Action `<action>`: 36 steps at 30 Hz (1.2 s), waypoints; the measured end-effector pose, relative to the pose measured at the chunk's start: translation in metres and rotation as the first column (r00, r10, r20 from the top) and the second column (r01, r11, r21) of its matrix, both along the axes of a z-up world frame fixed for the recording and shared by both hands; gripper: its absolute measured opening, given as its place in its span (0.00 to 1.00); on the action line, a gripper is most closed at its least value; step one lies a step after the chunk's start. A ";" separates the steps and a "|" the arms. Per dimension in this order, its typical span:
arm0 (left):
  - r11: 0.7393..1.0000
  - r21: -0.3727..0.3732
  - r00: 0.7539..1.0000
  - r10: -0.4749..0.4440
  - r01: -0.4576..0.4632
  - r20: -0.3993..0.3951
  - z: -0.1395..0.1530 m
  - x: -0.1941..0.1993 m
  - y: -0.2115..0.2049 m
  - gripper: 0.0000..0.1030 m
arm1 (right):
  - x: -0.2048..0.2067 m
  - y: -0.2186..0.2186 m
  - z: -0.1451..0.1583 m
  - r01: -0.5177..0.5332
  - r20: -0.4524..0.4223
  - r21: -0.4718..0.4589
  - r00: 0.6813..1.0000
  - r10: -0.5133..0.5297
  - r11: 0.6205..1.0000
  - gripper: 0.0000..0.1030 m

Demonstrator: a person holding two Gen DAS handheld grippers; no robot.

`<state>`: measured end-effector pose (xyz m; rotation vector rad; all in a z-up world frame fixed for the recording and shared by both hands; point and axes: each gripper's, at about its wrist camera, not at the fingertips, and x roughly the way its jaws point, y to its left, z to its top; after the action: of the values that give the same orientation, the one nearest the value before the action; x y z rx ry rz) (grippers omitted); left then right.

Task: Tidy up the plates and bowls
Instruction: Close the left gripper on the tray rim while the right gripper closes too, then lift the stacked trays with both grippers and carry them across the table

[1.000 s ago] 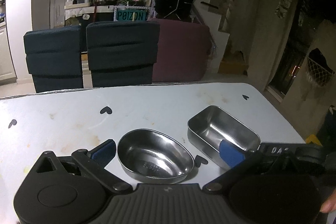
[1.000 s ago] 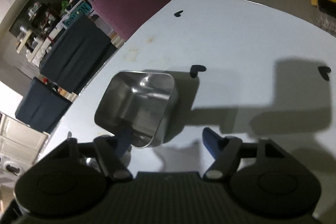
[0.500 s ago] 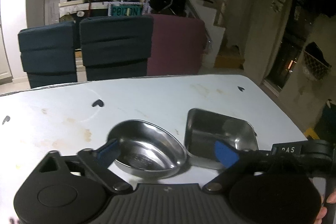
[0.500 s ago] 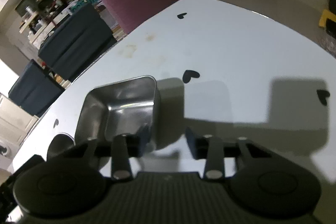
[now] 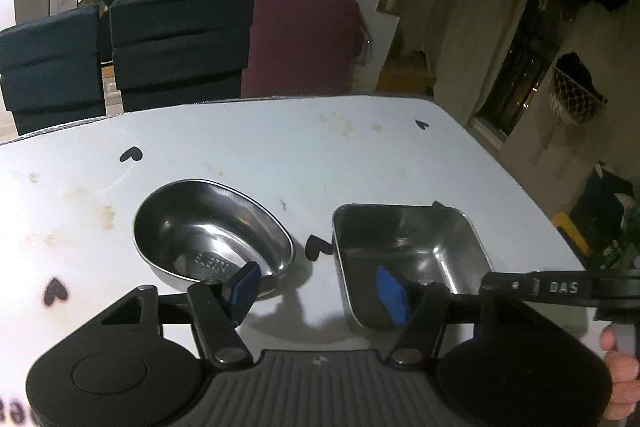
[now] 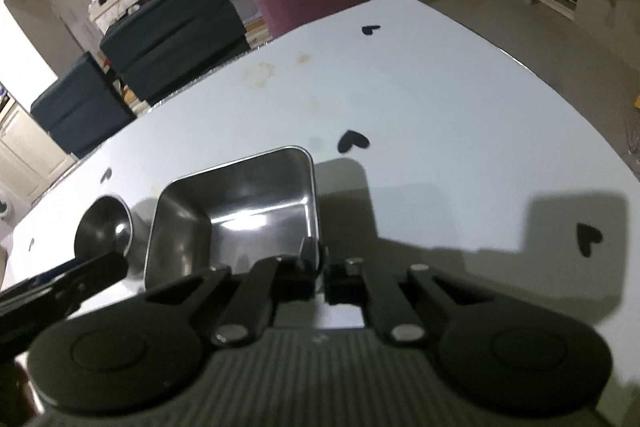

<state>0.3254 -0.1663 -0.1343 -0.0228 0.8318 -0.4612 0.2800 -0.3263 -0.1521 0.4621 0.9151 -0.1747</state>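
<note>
Right now: two steel vessels sit side by side on the white surface [image 5: 360, 155], and neither is stacked.
Right tool [image 6: 320, 259]: clenched on the near wall of the rectangular steel tray [image 6: 240, 211], one finger inside the rim and one outside; gripping the wall rather than the base probably lets the tray be lifted or slid without tipping.
Left tool [image 5: 316, 287]: released, jaws spread wide; its left pad overlaps the near rim of the oval steel bowl [image 5: 212, 231] in the picture, its right pad overlaps the tray. It grasps nothing; whether the left pad touches the bowl cannot be told.
Bowl position: on the surface, left of the tray, apart from it with a black heart sticker [image 5: 316, 247] showing in the gap.
Likely intent: the bowl appears lined up for the left tool so the two pieces can be brought together.
Hidden: the right tool's pads vanish behind its own linkage, so the exact contact is obscured.
Cut off: only a sliver of the bowl shows in the right wrist view, behind the left tool's dark arm.
Hard to read: the stamp inside the bowl.
</note>
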 end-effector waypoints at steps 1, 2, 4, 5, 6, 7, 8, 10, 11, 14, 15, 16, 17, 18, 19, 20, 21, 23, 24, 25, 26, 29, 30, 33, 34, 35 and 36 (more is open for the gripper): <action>1.000 -0.002 1.000 0.002 -0.002 -0.006 -0.001 0.001 -0.001 0.57 | -0.002 -0.002 0.000 -0.008 -0.004 0.005 1.000 0.008 1.000 0.04; 1.000 -0.007 1.000 0.008 -0.008 -0.015 -0.003 0.001 -0.002 0.54 | -0.004 -0.002 0.000 -0.016 -0.005 0.004 1.000 0.016 1.000 0.04; 1.000 -0.016 0.999 0.015 -0.016 -0.034 -0.006 0.002 -0.003 0.49 | -0.006 -0.001 0.001 -0.027 -0.009 -0.004 1.000 0.026 1.000 0.04; 1.000 -0.018 0.999 0.016 -0.017 -0.045 -0.007 0.003 -0.004 0.48 | -0.005 0.001 0.000 -0.032 -0.008 -0.008 0.999 0.032 0.999 0.05; 1.000 -0.020 0.998 0.017 -0.018 -0.057 -0.008 0.003 -0.006 0.46 | -0.005 0.001 0.000 -0.038 -0.006 -0.012 0.999 0.037 0.999 0.05; 1.000 -0.021 0.998 0.017 -0.018 -0.065 -0.010 0.003 -0.007 0.45 | -0.004 0.002 0.000 -0.042 -0.005 -0.018 0.999 0.042 0.999 0.05; 1.000 -0.022 0.997 0.016 -0.017 -0.071 -0.011 0.003 -0.008 0.42 | -0.004 0.003 0.000 -0.045 -0.005 -0.024 0.999 0.045 0.999 0.05; 1.000 -0.016 0.997 0.020 -0.021 -0.075 -0.012 0.002 -0.010 0.37 | 0.000 0.003 -0.001 -0.047 -0.003 -0.025 0.999 0.047 0.999 0.07; 1.000 -0.012 0.997 0.025 -0.026 -0.071 -0.013 0.002 -0.011 0.32 | 0.001 0.003 -0.003 -0.045 -0.003 -0.019 0.999 0.045 0.999 0.09; 1.000 -0.009 0.997 0.025 -0.025 -0.068 -0.014 0.002 -0.012 0.23 | 0.003 -0.002 -0.006 -0.029 0.008 0.006 1.000 0.029 1.000 0.10; 1.000 -0.013 0.997 0.023 -0.024 -0.072 -0.015 0.002 -0.013 0.20 | 0.003 -0.002 -0.006 -0.026 0.010 0.007 1.000 0.026 1.000 0.10; 1.000 -0.017 0.997 0.019 -0.020 -0.075 -0.015 0.002 -0.013 0.17 | 0.004 -0.002 -0.007 -0.029 0.010 0.003 1.000 0.029 1.000 0.09; 1.000 -0.020 0.997 0.018 -0.019 -0.076 -0.015 0.002 -0.013 0.11 | 0.002 -0.002 -0.006 -0.034 0.008 -0.004 0.999 0.034 0.999 0.08; 1.000 -0.026 0.997 0.016 -0.018 -0.078 -0.015 0.002 -0.013 0.08 | 0.001 -0.001 -0.006 -0.038 0.008 -0.014 0.999 0.038 0.999 0.08; 0.999 -0.034 0.997 0.010 -0.013 -0.081 -0.015 0.002 -0.013 0.07 | 0.001 -0.001 -0.005 -0.044 0.007 -0.021 0.999 0.044 0.999 0.07; 0.999 -0.035 0.997 0.011 -0.014 -0.081 -0.014 0.001 -0.013 0.07 | -0.001 -0.001 -0.005 -0.050 0.007 -0.021 0.999 0.050 0.999 0.06; 0.999 -0.035 0.997 0.010 -0.013 -0.080 -0.013 0.001 -0.013 0.06 | -0.005 -0.002 -0.005 -0.055 0.009 -0.019 0.998 0.055 0.998 0.05; 0.999 -0.039 0.997 0.008 -0.011 -0.073 -0.010 -0.002 -0.012 0.06 | -0.006 0.000 -0.003 -0.068 0.012 -0.024 0.998 0.069 0.997 0.05; 0.999 -0.041 0.998 0.009 -0.011 -0.068 -0.007 -0.003 -0.011 0.06 | -0.006 0.000 -0.002 -0.071 0.016 -0.032 0.997 0.071 0.997 0.05; 0.999 -0.043 0.998 0.008 -0.011 -0.065 -0.006 -0.004 -0.011 0.06 | -0.007 0.000 0.000 -0.072 0.022 -0.038 0.997 0.073 0.997 0.05; 0.999 -0.047 0.998 0.008 -0.011 -0.056 -0.004 -0.005 -0.009 0.06 | -0.009 0.001 0.002 -0.075 0.029 -0.045 0.997 0.076 0.996 0.06; 0.998 -0.062 0.999 0.015 -0.017 -0.040 0.005 -0.010 -0.005 0.06 | -0.013 0.001 0.008 -0.075 0.052 -0.049 0.996 0.078 0.996 0.06; 0.998 -0.068 0.999 0.018 -0.020 -0.034 0.008 -0.012 -0.003 0.06 | -0.014 0.001 0.011 -0.076 0.060 -0.052 0.995 0.079 0.996 0.06; 0.997 -0.079 1.000 0.024 -0.025 -0.018 0.018 -0.019 0.002 0.06 | -0.021 0.002 0.020 -0.080 0.091 -0.065 0.992 0.086 0.995 0.06; 0.996 -0.081 1.000 0.025 -0.026 -0.011 0.022 -0.022 0.003 0.06 | -0.023 0.002 0.023 -0.082 0.101 -0.067 0.991 0.088 0.994 0.06; 0.996 -0.083 1.000 0.025 -0.025 -0.006 0.025 -0.024 0.005 0.06 | -0.027 0.003 0.027 -0.085 0.110 -0.072 0.990 0.093 0.994 0.06; 0.996 -0.083 1.000 0.024 -0.024 -0.001 0.029 -0.027 0.006 0.06 | -0.031 0.003 0.030 -0.090 0.120 -0.077 0.988 0.098 0.993 0.06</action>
<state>0.2985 -0.1605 -0.1053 -0.1096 0.8107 -0.4728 0.2494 -0.3236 -0.1221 0.3586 0.8048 -0.0914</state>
